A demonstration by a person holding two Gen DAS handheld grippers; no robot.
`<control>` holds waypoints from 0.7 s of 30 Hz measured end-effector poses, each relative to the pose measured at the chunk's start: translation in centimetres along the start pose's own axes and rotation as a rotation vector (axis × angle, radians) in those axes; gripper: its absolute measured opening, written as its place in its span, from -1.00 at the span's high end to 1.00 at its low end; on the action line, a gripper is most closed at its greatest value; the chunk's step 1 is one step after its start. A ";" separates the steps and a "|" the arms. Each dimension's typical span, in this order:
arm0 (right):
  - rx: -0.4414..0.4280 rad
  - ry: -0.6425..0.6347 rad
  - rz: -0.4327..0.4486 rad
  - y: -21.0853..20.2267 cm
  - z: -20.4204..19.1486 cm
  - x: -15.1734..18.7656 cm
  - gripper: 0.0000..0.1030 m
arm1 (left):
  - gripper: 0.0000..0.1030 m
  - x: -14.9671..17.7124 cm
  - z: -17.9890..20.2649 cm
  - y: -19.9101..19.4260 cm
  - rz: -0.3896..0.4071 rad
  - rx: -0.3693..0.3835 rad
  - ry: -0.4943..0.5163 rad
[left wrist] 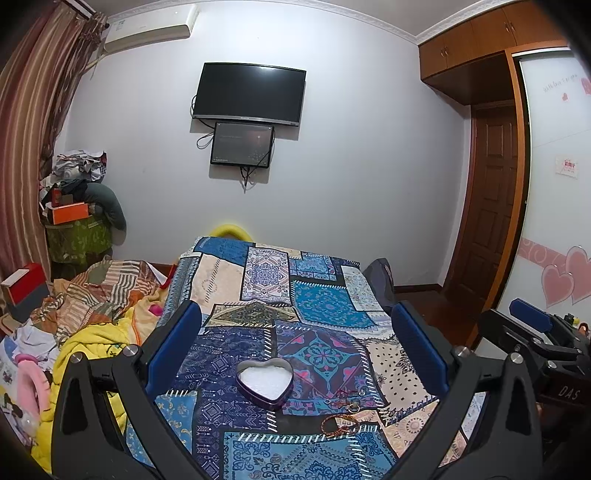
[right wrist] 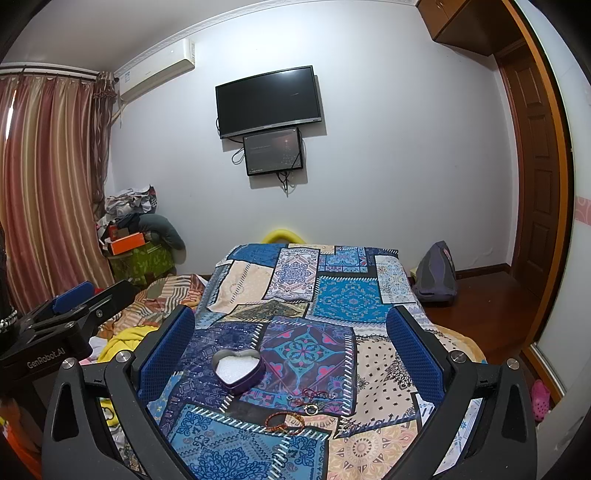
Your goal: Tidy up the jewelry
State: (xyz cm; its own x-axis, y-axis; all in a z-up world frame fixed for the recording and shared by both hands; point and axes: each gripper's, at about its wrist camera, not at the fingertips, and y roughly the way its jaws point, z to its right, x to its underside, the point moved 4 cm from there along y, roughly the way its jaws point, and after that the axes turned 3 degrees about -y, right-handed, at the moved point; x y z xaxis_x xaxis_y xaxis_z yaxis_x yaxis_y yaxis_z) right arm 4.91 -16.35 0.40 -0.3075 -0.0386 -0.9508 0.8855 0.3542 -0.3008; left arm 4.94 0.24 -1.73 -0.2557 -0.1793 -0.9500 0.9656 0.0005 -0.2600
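Left gripper (left wrist: 295, 341) spread wide, nothing between its blue pads (left wrist: 173, 343), hovering above the bed (left wrist: 229, 280). Right gripper (right wrist: 291, 341) likewise spread and empty, level with it; each shows at the edge of the other's view, the right one at far right of the left view (left wrist: 532, 325), the left one at far left of the right view (right wrist: 70, 302). Between the left fingers, slightly left of centre, sits one heart tin (left wrist: 264, 380), lid off, white filling inside; in the right view the tin (right wrist: 238, 371) lies left of centre between the fingers. Just right of and nearer than the tin, on the patchwork spread, lies a small tangle of red cord with a ring (left wrist: 351, 400), seen too in the right view (right wrist: 310, 400). Nearer the bed's near edge lies one braided orange bracelet (left wrist: 341, 424), apart from the tin, also in the right view (right wrist: 284, 422). Exact count of pieces in the tangle cannot be told. Left side of bed: heap of clothes (left wrist: 92, 302). Far wall: one TV (left wrist: 249, 94), one smaller screen (left wrist: 242, 144) under it, one air conditioner (left wrist: 147, 31). Only the right view shows a bag (right wrist: 436, 273) on the floor past the bed's right side clearly, and a pink shoe (right wrist: 541, 400); only the left view shows the heart-decal wardrobe door (left wrist: 554, 184).
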 end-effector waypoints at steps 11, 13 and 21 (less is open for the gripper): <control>-0.001 -0.001 -0.006 0.2 0.3 0.2 -1.00 | -1.00 0.1 0.0 0.2 -0.003 0.005 0.000; -0.001 -0.001 -0.008 0.2 0.4 0.3 -1.00 | -1.00 0.1 0.0 0.2 -0.003 0.005 0.000; 0.003 0.001 -0.016 0.5 0.5 0.6 -1.00 | -1.00 0.3 0.1 0.4 -0.009 0.008 0.004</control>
State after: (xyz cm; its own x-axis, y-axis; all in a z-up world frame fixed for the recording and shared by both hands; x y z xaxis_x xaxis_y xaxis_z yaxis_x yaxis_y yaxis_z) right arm 5.37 -16.64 -0.38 -0.3218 -0.0432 -0.9458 0.8814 0.3511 -0.3159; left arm 5.23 0.11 -2.09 -0.2650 -0.1752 -0.9482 0.9635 -0.0093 -0.2676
